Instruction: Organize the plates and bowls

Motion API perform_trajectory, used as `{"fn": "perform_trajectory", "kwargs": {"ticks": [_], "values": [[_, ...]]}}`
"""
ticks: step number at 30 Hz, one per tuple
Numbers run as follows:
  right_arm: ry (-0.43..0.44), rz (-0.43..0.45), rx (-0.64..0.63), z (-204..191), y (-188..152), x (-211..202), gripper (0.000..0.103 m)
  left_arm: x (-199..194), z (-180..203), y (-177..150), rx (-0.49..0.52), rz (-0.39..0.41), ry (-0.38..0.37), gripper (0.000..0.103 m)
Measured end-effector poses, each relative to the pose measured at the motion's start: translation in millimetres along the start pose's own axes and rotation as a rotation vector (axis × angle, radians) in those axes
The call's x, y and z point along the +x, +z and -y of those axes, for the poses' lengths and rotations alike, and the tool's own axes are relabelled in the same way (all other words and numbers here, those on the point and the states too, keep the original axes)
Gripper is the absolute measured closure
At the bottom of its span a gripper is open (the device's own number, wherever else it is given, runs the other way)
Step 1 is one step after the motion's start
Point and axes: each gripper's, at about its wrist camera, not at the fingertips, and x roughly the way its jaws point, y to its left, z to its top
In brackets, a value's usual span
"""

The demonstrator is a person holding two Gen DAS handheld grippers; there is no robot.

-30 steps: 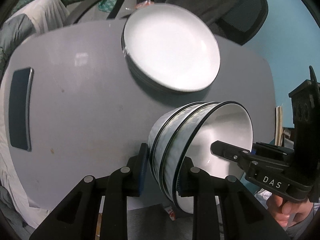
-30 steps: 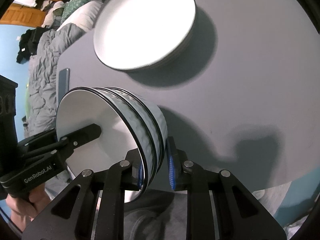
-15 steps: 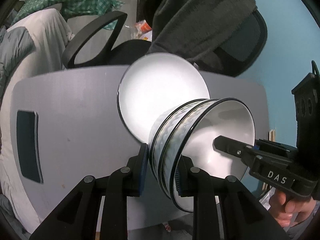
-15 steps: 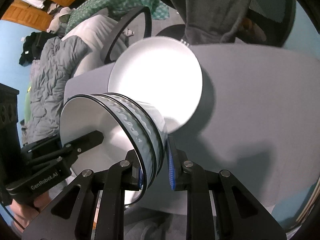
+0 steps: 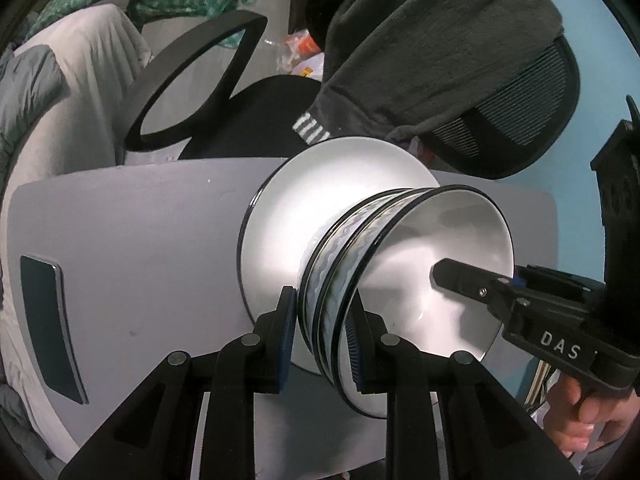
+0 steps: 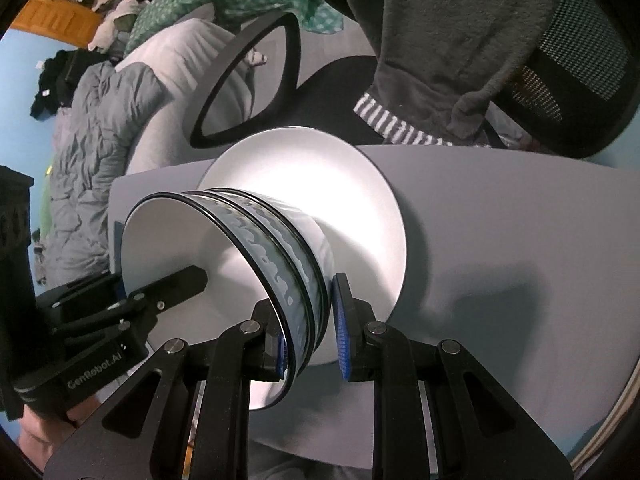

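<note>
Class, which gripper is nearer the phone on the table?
Left. The left gripper holds the bowl stack on the side toward the phone; the right gripper holds its opposite rim, farther away.

Bedroom: duvet (image 6: 100, 128), desk chair (image 5: 516, 112)

Two wrist fisheyes, both looking steeply down from close above the same stack of bowls

Your left wrist view looks along its own fingers (image 5: 280, 340) onto the bowls (image 5: 360, 280) from one side, so near that they fill the middle of the picture, and it catches your right gripper (image 5: 440, 272) coming in from the right edge; your right wrist view faces the same bowls (image 6: 272, 264) from the opposite side, equally near, with your left gripper (image 6: 196, 280) entering from the left edge. Both views share the bowls, the white plate (image 5: 304, 216) beneath them, the grey table (image 5: 140, 240) and, farther off, the office chair (image 6: 560, 72) with a dark garment (image 6: 432, 40) over it
</note>
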Motion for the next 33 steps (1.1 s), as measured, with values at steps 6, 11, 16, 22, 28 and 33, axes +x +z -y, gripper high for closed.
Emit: {"fn": "perform_trajectory", "kwargs": {"ticks": [6, 11, 16, 22, 28, 33], "values": [[0.009, -0.026, 0.001, 6.2, 11.3, 5.5, 0.085, 1.6, 3.4, 7.0, -0.009, -0.003, 0.013, 0.08], [0.003, -0.043, -0.014, 4.4, 15.2, 6.6, 0.085, 2.3, 3.8, 7.9, 0.004, -0.007, 0.022, 0.08], [-0.013, -0.047, -0.042, -0.1, 16.5, 7.8, 0.082, -0.1, 0.0, 6.9, -0.01, 0.016, 0.014, 0.079], [-0.097, 0.015, -0.102, -9.4, 14.8, 1.2, 0.068, -17.8, -1.4, 3.8, -0.002, 0.101, 0.069, 0.061], [-0.168, 0.128, -0.133, -15.5, 10.9, -23.5, 0.056, -45.5, -3.6, -5.5, -0.014, 0.179, 0.079, 0.058], [-0.218, 0.218, -0.156, -23.4, 2.9, -45.5, 0.046, -86.7, 0.0, -21.7, -0.006, 0.304, 0.086, 0.047]]}}
